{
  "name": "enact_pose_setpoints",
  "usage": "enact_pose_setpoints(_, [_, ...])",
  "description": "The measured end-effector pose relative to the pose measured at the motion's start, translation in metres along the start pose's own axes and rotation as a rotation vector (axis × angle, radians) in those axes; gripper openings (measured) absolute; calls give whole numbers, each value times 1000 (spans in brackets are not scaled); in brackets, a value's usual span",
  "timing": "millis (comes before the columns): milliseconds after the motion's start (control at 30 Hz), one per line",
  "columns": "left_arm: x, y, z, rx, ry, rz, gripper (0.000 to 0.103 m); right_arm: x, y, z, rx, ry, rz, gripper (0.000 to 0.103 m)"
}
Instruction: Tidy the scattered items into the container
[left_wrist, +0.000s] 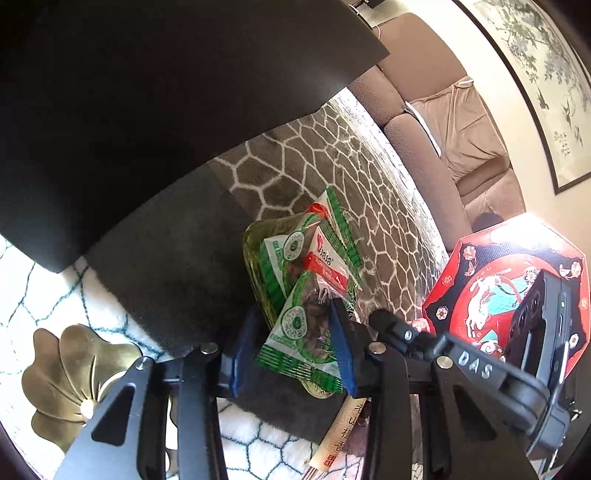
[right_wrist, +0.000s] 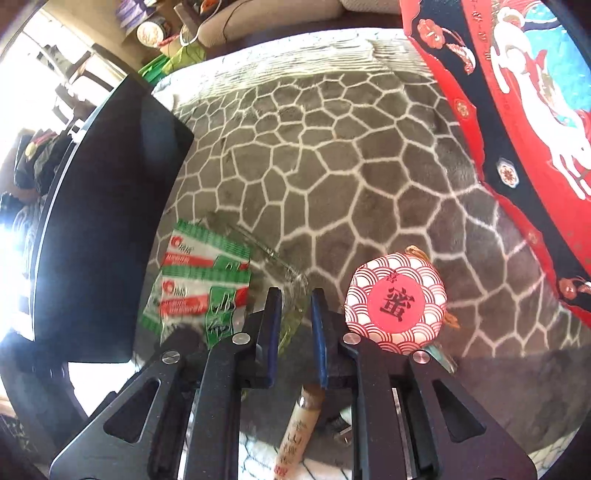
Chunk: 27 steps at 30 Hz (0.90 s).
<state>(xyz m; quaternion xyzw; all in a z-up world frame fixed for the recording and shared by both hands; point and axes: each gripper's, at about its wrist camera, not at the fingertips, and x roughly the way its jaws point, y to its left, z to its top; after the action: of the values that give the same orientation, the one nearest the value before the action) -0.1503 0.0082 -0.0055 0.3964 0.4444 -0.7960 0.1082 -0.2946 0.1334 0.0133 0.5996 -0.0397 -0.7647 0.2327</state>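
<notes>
- Grey rug (right_wrist: 332, 166) with white crack lines covers the floor, and a brown sofa (left_wrist: 417, 74) stands behind it under a big framed bird picture (left_wrist: 535, 74).
- We see a black flat board (left_wrist: 147, 92) hanging over the rug on one side.
- We see a see-through glass dish (left_wrist: 255, 258) sitting on the rug; this is the container.
- Green and red snack packets (left_wrist: 325, 254) lie in the dish, piled on each other.
- Our left gripper (left_wrist: 295, 332) has its blue fingers on both sides of one green packet (left_wrist: 295, 325). It is partly closed and looks like it pinches the packet, which sits at the near edge of the dish.
- Our right gripper (right_wrist: 295, 295) is almost fully closed. We think its tips pinch the rim of the glass dish (right_wrist: 291, 280), but it is hard to tell.
- A round red and white pouch (right_wrist: 395, 302) lies on the rug just beside the right gripper.
- A big red box (left_wrist: 509, 288) with a white rabbit picture sits near the pouch.
- A paper-wrapped stick (right_wrist: 295, 432) lies on the rug under the grippers.
- A gold shell-shaped dish (left_wrist: 70, 373) rests on a white rug (left_wrist: 37, 295) with thin dark lines.
</notes>
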Motion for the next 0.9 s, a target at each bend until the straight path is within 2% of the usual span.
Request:
enact_pose_setpoints(67, [-1, 1, -1, -3, -6, -5, 38, 2, 5, 1, -32, -20, -24, 12])
enact_pose_setpoints(167, [0, 1, -2, 9, -4, -6, 34, 2, 16, -6, -149, -5, -90, 13])
enact_pose_setpoints(267, [-1, 1, -4, 32, 43, -32, 30, -5, 12, -10, -164, 14, -104, 13])
enact_pose_setpoints(467, [-15, -19, -24, 283, 189, -56, 28, -11, 4, -11, -141, 6, -105, 12])
enact_pose_setpoints(533, [-24, -21, -21, 330, 202, -32, 28, -12, -1, -12, -92, 17, -67, 18])
enact_pose_setpoints(567, [-29, -24, -19, 381, 189, 1, 28, -14, -5, -13, -47, 17, -20, 23])
enact_pose_setpoints(600, [-37, -27, -15, 417, 161, 18, 28, -19, -10, -15, -7, 11, 37, 34])
enact_pose_setpoints(633, [-46, -30, -12, 452, 123, 24, 29, -23, -13, -17, 20, 2, 80, 37])
enact_pose_setpoints(733, [-67, -52, -14, 648, 23, 61, 42, -31, -22, -23, 84, -1, 168, 37])
enact_pose_setpoints(800, [-67, -72, -14, 771, 1, 84, 56, -30, -26, -24, 116, -3, 175, 37])
enact_pose_setpoints(900, [-49, -105, 9, 849, 10, 143, 57, -32, -31, -31, 169, -2, 200, 35])
